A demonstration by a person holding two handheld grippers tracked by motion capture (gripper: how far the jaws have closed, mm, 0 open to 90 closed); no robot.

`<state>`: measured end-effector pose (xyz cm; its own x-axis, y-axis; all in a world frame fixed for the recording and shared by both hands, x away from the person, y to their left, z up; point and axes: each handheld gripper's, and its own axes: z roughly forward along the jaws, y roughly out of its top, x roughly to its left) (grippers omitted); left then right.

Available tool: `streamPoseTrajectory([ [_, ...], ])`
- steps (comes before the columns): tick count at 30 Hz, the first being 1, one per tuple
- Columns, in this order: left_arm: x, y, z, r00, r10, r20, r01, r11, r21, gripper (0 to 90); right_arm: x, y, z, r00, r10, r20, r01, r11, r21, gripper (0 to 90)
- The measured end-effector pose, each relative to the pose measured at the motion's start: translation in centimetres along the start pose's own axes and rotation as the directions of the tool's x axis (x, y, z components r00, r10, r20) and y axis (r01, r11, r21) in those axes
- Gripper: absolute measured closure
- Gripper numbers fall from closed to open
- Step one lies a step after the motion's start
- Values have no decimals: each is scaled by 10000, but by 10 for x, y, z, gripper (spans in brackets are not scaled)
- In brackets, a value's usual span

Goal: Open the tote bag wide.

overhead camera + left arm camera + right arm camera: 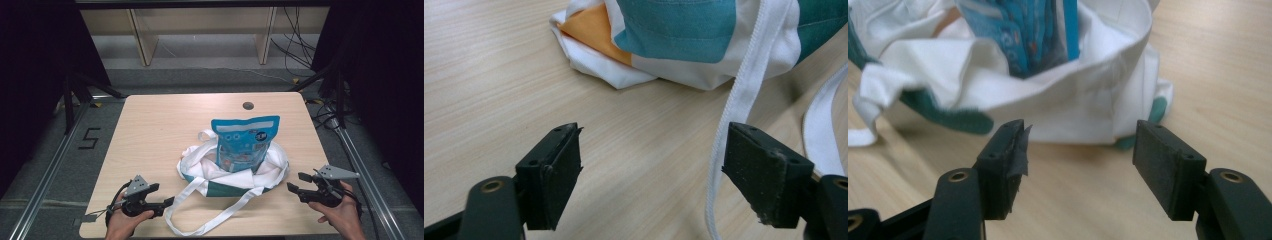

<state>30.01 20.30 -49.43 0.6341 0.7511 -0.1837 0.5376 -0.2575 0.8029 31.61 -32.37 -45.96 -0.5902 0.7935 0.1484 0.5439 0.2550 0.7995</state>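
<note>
While both grippers rest low over the wooden table (150,130), their jaws stand spread apart with nothing between them. The left gripper (164,195) sits at the near left, just beside a white strap (744,90) that trails past its right jaw (touching or not, one cannot tell). The right gripper (299,182) sits at the near right, facing the white and teal cloth bag (235,175). A blue snack pouch (245,142) stands upright in the bag, mid-table.

Both grippers (165,194) (298,182), jaws apart.
</note>
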Motion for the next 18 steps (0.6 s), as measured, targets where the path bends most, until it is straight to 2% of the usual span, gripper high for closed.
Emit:
streamPoseTrajectory([
  [1, -1, -1, -1, 10000, -17, -87, 17, 10000, 39, 210, -2, -3, -1, 9996, -290, 59, 290, 9996, 72, 386],
  [2, -1, -2, -1, 10000, 74, -64, -74, 10000, -4, 203, 1, -5, -1, 10000, 15, 84, -16, 9999, 156, 386],
  [3, -3, -3, 0, 9999, -59, -95, 58, 9999, -85, 192, 2, -7, -1, 10000, 33, 1, -33, 9999, 118, 384],
  [4, -3, -3, -1, 9999, 59, -126, -58, 10000, 19, 181, 1, -10, -1, 9998, -163, 142, 158, 9993, 347, 378],
  [5, -4, -4, -2, 9998, 63, -162, -62, 10000, 36, 181, 3, -12, 0, 10000, 20, -53, -18, 9995, 308, 375],
  [6, -7, -6, -2, 9997, -200, -151, 200, 9998, 9, 181, 4, -15, 1, 9999, -58, 119, 53, 9991, 428, 372],
  [7, -7, -6, -2, 9997, -200, -151, 200, 9998, 9, 180, 4, -15, 1, 9999, -58, 119, 53, 9991, 428, 372],
  [8, -8, -7, -2, 9997, -148, -213, 149, 9999, 16, 180, 5, -18, 0, 9999, 15, -104, -10, 9989, 473, 363],
  [9, -7, -7, -3, 9997, 18, -258, -15, 9999, 122, 180, 5, -18, 0, 9999, 15, -104, -10, 9989, 473, 363],
  [10, -9, -9, -2, 9997, -92, -204, 94, 9999, 95, 178, 2, -21, 0, 9986, -469, 251, 454, 9973, 577, 358],
  [11, -9, -9, -2, 9997, -92, -204, 94, 9999, 95, 178, 2, -21, 0, 9986, -469, 251, 454, 9973, 577, 358],
  [12, -12, -10, -3, 9997, 24, -239, -22, 10000, 83, 178, 6, -24, 1, 9999, 39, 161, -49, 9979, 643, 357],
  [13, -12, -10, -3, 9997, 24, -239, -22, 10000, 83, 178, 6, -24, 1, 9999, 39, 161, -49, 9979, 643, 357],
  [14, -13, -10, -3, 9997, 69, -225, -68, 9999, 78, 178, 4, -27, -1, 9996, -290, 50, 286, 9971, 704, 356],
  [15, -13, -11, -5, 9994, 287, -213, -281, 9992, 275, 178, 4, -27, -1, 9996, -290, 50, 286, 9971, 704, 356],
  [16, -16, -12, -5, 9997, 80, -239, -77, 9999, 133, 177, 8, -31, 0, 10000, 12, 25, -14, 9965, 840, 355],
  [17, -18, -13, -5, 9996, 36, -295, -34, 10000, 72, 176, 9, -33, -1, 9998, 139, -120, -126, 9951, 976, 356],
  [18, -20, -16, -5, 9997, 45, -250, -40, 9998, 203, 174, 9, -35, 0, 10000, 65, -75, -57, 9952, 981, 356],
])
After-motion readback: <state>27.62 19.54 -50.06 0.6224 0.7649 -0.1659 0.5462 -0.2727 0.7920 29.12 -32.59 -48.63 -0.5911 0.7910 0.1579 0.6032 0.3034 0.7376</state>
